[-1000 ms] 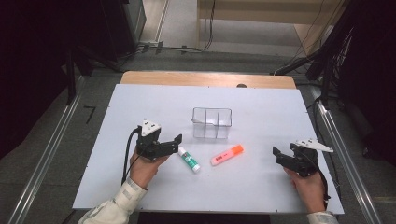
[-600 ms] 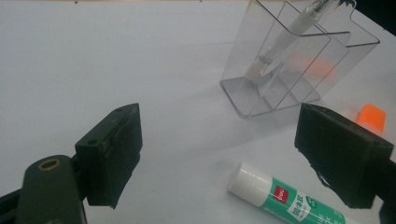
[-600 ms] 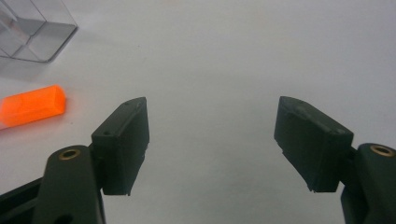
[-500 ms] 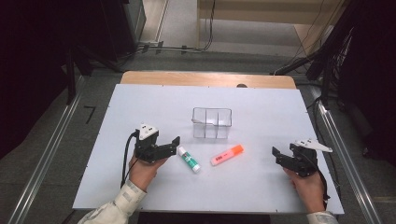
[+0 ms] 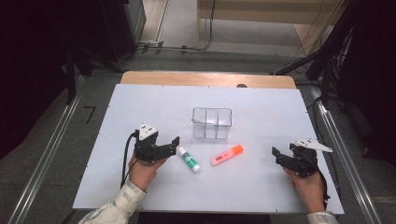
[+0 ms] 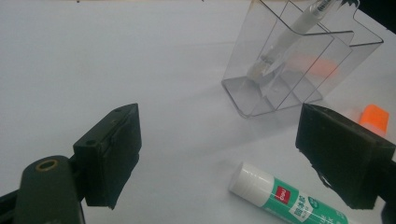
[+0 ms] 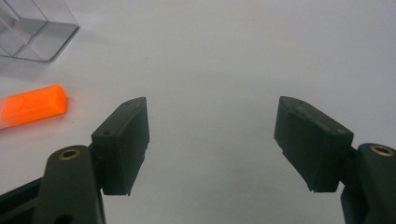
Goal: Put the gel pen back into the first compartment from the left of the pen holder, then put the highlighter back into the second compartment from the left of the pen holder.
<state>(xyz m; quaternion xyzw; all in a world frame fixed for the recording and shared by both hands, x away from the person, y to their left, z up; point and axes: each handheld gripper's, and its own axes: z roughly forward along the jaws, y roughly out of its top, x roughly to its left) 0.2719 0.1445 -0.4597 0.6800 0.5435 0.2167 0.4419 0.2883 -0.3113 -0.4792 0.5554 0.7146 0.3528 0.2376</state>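
A green and white glue stick (image 5: 188, 159) lies on the white table just right of my left gripper (image 5: 170, 148), which is open and points at it. In the left gripper view the glue stick (image 6: 285, 198) lies low between the spread jaws of that gripper (image 6: 229, 154), nearer the right one. An orange highlighter (image 5: 227, 155) lies further right, in front of a clear three-part organizer (image 5: 212, 122). A pale pen (image 6: 280, 42) leans in one compartment of the organizer (image 6: 299, 65). My right gripper (image 5: 279, 156) is open over bare table, with nothing between its jaws (image 7: 215, 140).
The white tabletop (image 5: 261, 102) ends in a wooden strip at the far edge. Cables and dark equipment stand on the floor beyond. In the right gripper view the highlighter (image 7: 32, 105) and a corner of the organizer (image 7: 32, 28) lie to the upper left.
My left gripper has shifted slightly toward the near edge and stayed open by the glue stick. The right gripper has hardly moved.
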